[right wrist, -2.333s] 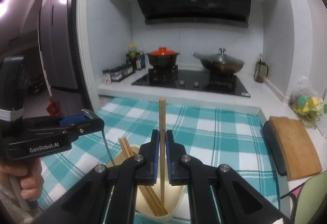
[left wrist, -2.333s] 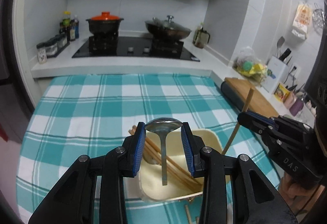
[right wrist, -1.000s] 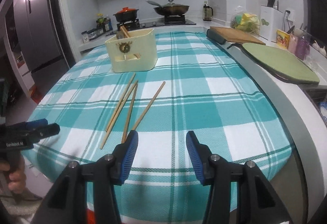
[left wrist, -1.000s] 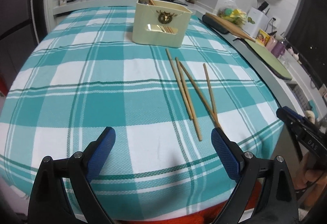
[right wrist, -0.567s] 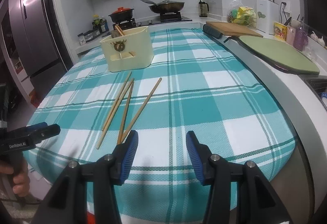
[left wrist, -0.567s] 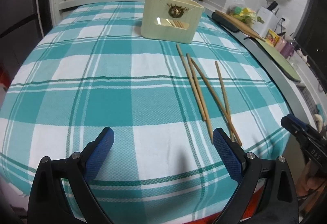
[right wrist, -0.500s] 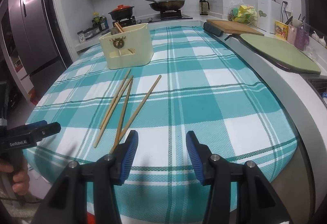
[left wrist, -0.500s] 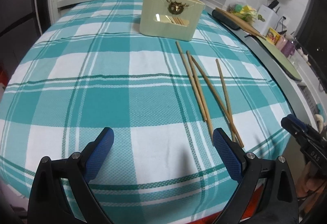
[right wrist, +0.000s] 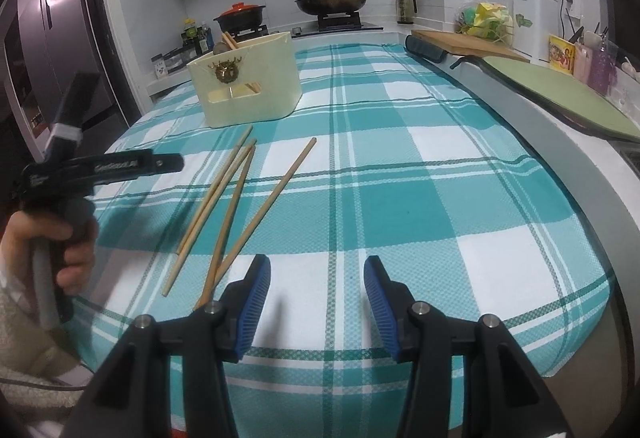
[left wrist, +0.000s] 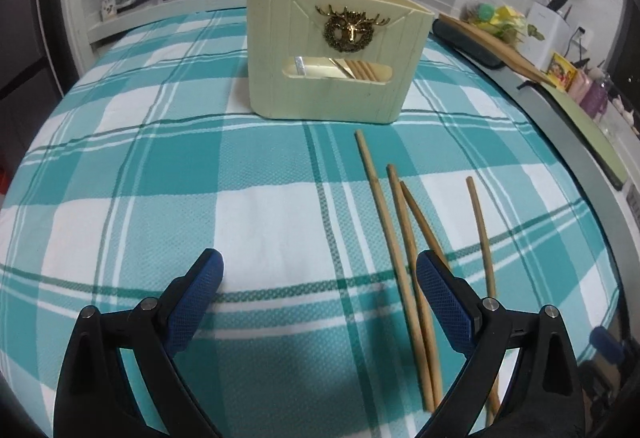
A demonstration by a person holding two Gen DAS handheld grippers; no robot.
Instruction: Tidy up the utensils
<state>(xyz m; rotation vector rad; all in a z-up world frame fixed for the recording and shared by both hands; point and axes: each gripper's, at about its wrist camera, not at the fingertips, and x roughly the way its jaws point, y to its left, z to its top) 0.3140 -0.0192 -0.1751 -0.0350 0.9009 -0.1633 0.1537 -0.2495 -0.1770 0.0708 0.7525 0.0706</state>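
Four loose chopsticks (left wrist: 404, 238) lie flat on the checked tablecloth (left wrist: 160, 166), just in front of the cream utensil box (left wrist: 336, 54). Three of them fan out from nearly touching near ends; the fourth lies a little apart on the far side from the left gripper, crossing toward the others at its near end. None touches the box.

The box stands upright on the cloth, deer emblem facing the cameras. More chopsticks and a spoon handle show through its front slot, and a spoon bowl with chopstick tips pokes out above its rim at the back corner.

Left gripper (left wrist: 320, 292) – tilted down toward the cloth in front of the box, jaws spread wide, nothing between the blue pads. The loose chopsticks run past the inner side of its right finger (left wrist: 444, 302); whether the pad touches them cannot be told. In the right wrist view the person's hand (right wrist: 60, 238) wraps its pistol handle, held out over the near edge of the cloth, beside the chopsticks.

Right gripper (right wrist: 316, 296) – also angled down, jaws about half apart and empty, over the near edge of the cloth. The near ends of two chopsticks reach just beside its left finger (right wrist: 252, 302).

Beyond the box: the stove with a red-lidded pot (right wrist: 240, 14) and a wok (right wrist: 332, 0).
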